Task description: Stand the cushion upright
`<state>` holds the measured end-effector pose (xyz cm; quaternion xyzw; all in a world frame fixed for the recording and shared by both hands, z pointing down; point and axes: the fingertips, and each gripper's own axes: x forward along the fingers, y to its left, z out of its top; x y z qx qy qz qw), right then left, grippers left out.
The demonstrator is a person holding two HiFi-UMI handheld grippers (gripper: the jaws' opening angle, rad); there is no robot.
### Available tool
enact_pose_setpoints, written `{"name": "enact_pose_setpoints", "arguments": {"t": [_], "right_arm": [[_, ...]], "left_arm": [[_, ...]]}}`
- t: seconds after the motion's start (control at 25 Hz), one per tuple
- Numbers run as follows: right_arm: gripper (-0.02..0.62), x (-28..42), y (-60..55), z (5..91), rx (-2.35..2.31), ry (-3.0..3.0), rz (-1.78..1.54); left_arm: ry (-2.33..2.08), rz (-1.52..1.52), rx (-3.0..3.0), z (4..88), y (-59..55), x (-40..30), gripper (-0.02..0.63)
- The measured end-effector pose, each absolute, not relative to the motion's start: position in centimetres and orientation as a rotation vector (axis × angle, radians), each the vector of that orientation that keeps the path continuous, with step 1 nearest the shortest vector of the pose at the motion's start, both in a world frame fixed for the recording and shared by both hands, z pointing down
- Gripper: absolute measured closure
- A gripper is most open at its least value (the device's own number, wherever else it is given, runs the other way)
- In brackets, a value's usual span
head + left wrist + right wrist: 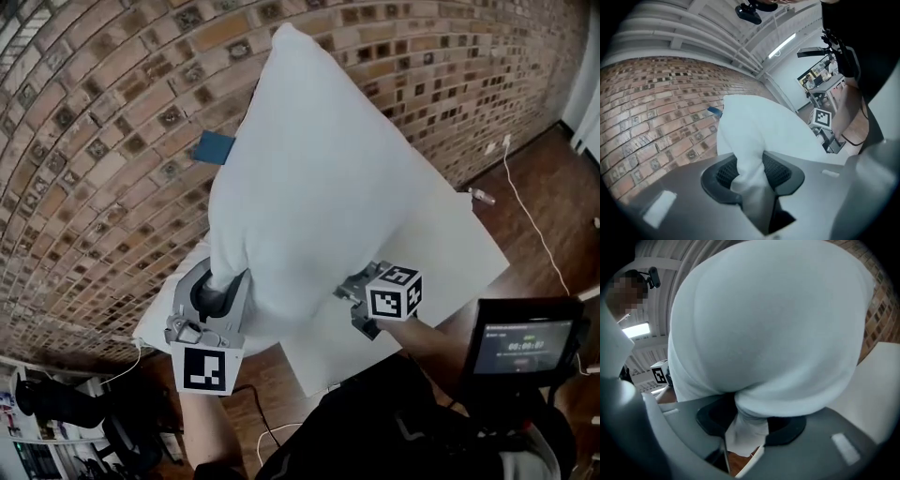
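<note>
Brick wall (103, 141) is filling the background of the head view, with wooden floor (553, 187) showing at the right and a white bench (441, 244) lying below. White cushion (319, 187) is standing tall over the bench, one corner pointing up. Left gripper (220, 295) and right gripper (349, 291) are each holding a lower corner.

Left gripper view: left gripper (752, 176) jaws are clamping a bunched fold of the cushion (759, 126). The brick wall (656, 112) is lying behind, and the right gripper's marker cube (821, 118) is showing beyond the cushion.

Right gripper view: right gripper (747, 425) jaws are pinching a gathered corner of the cushion (773, 319), which is bulging across most of the frame.
</note>
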<state>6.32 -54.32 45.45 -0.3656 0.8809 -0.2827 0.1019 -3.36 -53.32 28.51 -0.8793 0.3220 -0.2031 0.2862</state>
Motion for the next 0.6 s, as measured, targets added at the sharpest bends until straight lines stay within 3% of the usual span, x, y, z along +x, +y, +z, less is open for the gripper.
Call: {"name": "enact_pose_setpoints", "arguments": {"t": [0.6], "right_arm": [[0.443,9.8,-63.1,57.1,-1.049,2.450,-1.221]], "left_arm": [[0.765,-0.904,-2.338,37.7,-65.3,4.1,0.480]]}}
